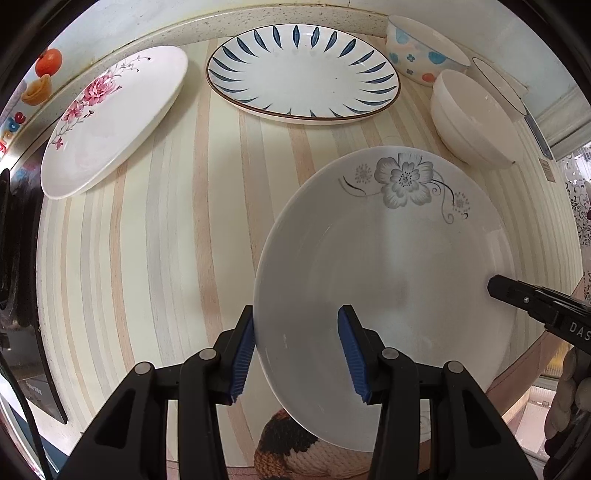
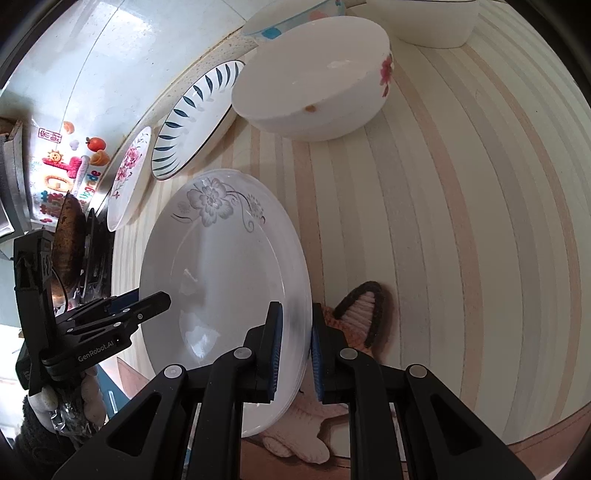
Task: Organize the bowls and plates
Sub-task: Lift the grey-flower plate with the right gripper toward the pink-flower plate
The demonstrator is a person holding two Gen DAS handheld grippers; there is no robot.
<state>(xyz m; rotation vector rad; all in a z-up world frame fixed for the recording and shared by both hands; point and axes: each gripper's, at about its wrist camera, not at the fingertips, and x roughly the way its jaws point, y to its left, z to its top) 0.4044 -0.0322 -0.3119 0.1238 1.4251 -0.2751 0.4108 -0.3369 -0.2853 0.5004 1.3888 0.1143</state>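
A white plate with a grey flower [image 1: 388, 266] is held above the striped table. It also shows in the right wrist view [image 2: 225, 280]. My left gripper [image 1: 295, 347] straddles its left rim with the jaws wide apart, not pinching. My right gripper [image 2: 295, 343] is shut on the plate's right rim; its finger shows in the left wrist view [image 1: 517, 295]. A pink-flower plate [image 1: 110, 118], a blue-leaf plate [image 1: 303, 74], a dotted bowl [image 1: 421, 48] and a white bowl [image 1: 472, 118] sit at the back.
A knitted cat-shaped mat [image 2: 354, 310] lies on the table under the held plate. A third bowl [image 2: 421, 22] stands at the far edge. A wall with stickers [image 2: 66, 162] and a dark stove area [image 1: 18, 258] are on the left.
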